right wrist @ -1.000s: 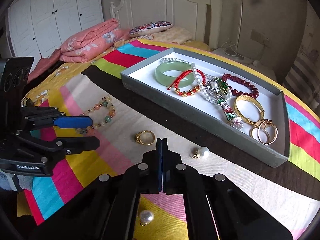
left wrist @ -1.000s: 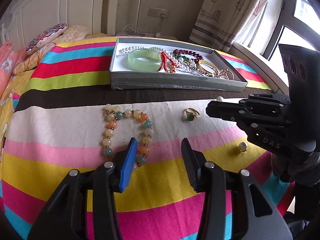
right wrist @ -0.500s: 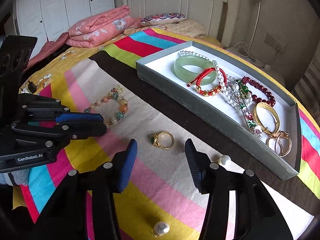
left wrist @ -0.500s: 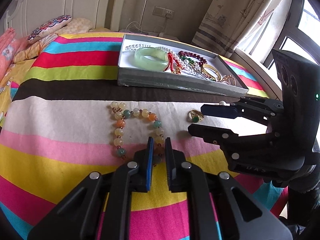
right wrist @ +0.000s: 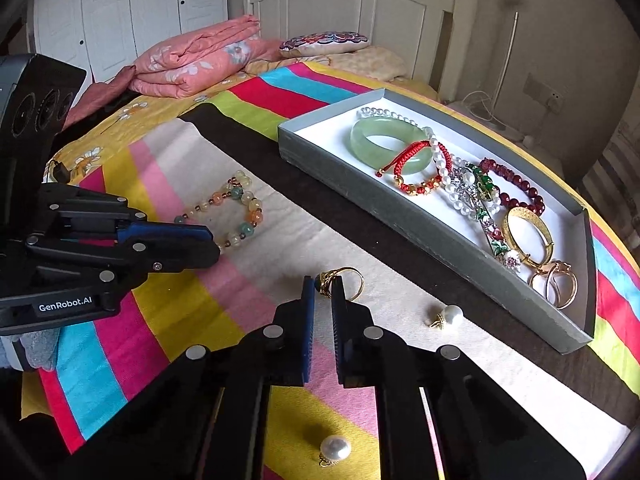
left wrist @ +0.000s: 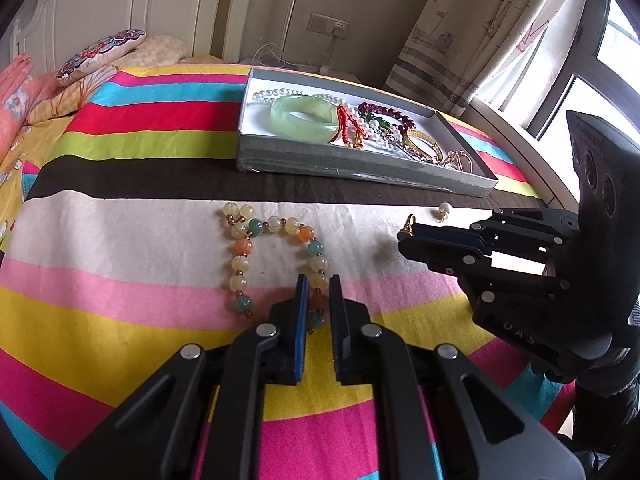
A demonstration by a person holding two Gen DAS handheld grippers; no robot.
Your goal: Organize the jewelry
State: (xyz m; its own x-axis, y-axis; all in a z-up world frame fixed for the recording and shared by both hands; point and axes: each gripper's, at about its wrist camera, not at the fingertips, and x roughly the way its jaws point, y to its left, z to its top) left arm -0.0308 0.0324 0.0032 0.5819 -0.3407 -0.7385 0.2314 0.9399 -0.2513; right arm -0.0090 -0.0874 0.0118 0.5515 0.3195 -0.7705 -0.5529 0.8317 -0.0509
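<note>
We list two grips on the striped bedspread (left wrist: 120, 320), both at its near side, short of the dark stripe where the grey tray (right wrist: 400, 204) sits. Item one: the left gripper (left wrist: 318, 284) has its jaws pinched on the near run of the beaded bracelet (left wrist: 240, 248), whose loop lies flat on the cream and pink stripes. Item two: the right gripper (right wrist: 323, 284), its jaws having just been closing, nips the green-stone gold ring (right wrist: 340, 280) by its setting, the band jutting out to the right. Loose stock: one pearl earring (right wrist: 446, 316) just before the tray's near wall, another pearl earring (right wrist: 334, 448) at the bedspread's near edge. The tray already holds a jade bangle (right wrist: 384, 136), pearls, red cord and gold pieces. We judge the lift the step in hand: we would raise both straight up and slowly, so the bracelet does not swing and the ring does not slip from its narrow bite, clear the tray's near wall, then release low over bare white floor.
</note>
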